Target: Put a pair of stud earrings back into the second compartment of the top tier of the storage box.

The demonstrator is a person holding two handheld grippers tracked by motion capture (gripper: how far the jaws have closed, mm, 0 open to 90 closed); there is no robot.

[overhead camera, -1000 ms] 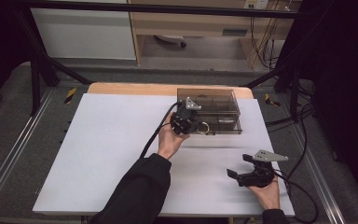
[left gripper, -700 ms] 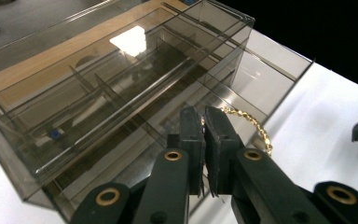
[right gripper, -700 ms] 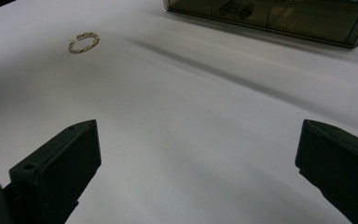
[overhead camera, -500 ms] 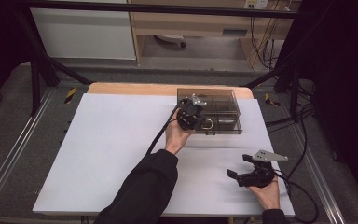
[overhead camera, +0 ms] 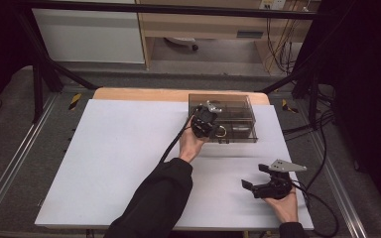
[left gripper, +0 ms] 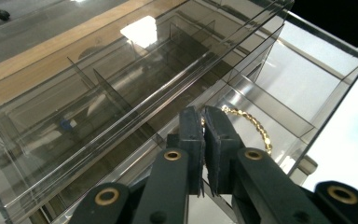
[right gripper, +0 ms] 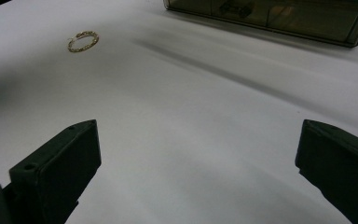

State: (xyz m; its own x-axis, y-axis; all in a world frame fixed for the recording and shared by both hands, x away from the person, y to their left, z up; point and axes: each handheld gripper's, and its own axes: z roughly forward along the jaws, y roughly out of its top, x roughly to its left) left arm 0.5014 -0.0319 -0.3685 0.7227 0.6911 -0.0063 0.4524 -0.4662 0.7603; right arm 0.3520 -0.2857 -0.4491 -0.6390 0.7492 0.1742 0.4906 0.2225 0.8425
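While the person's left arm stretches far across the white table (overhead camera: 104,163), the high view shows the left gripper (overhead camera: 204,121) at the near edge of a smoky clear plastic box (overhead camera: 222,117) that sits at the table's far side, a gold bracelet (overhead camera: 221,132) just to its right in the box's pulled-out front tray. The right gripper (overhead camera: 258,178) rests low near the table's near right corner, well apart from the box, its hand palm-up beneath it.

Looking along the left gripper (left gripper: 204,116), its jaws are pinched together on the bracelet (left gripper: 254,128), whose beaded loop curves away to the right behind them, over an open compartment of the box (left gripper: 121,93). The loop appears to hang just above that compartment, so any release would likely drop it straight in.

From the right gripper view, its jaws stand wide apart over bare table (right gripper: 205,140). A second gold ring-shaped bracelet (right gripper: 83,41) lies flat ahead and to the left, with the box (right gripper: 270,16) farther off.
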